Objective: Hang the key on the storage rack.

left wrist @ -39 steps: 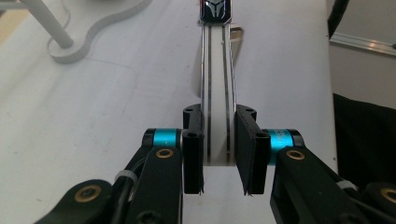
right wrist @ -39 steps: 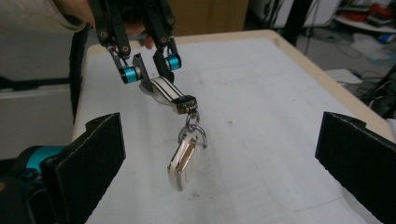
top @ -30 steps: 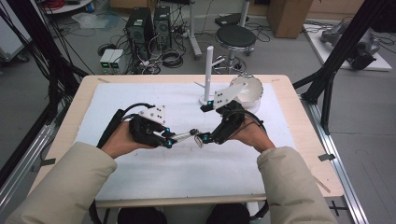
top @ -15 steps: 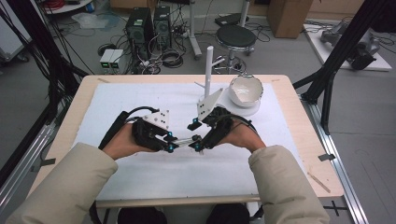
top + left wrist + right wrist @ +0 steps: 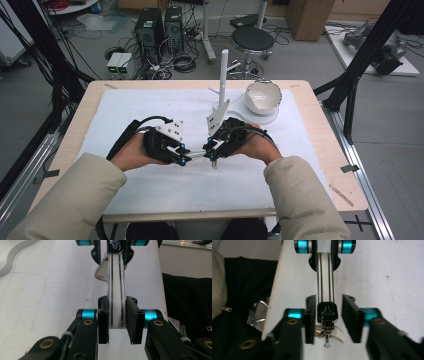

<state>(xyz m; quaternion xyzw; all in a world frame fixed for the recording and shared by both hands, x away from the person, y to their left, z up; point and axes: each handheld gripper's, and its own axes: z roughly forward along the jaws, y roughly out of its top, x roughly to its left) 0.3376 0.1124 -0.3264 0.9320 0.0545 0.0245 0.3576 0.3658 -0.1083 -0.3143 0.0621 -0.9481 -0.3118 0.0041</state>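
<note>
At the centre of the frame, just above the white-covered counter (image 5: 125, 107), a white strap (image 5: 116, 290) with a dark buckle (image 5: 326, 311) stretched between the left gripper (image 5: 183, 160), jaws clamped on one end, and the right gripper (image 5: 210, 152), jaws just closing around the buckle.

No readable text; labels perhaps too blurred.

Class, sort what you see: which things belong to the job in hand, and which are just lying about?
In the job: white strap; left gripper; right gripper.

Lying about: white stand; bowl; stool; computer towers.
</note>
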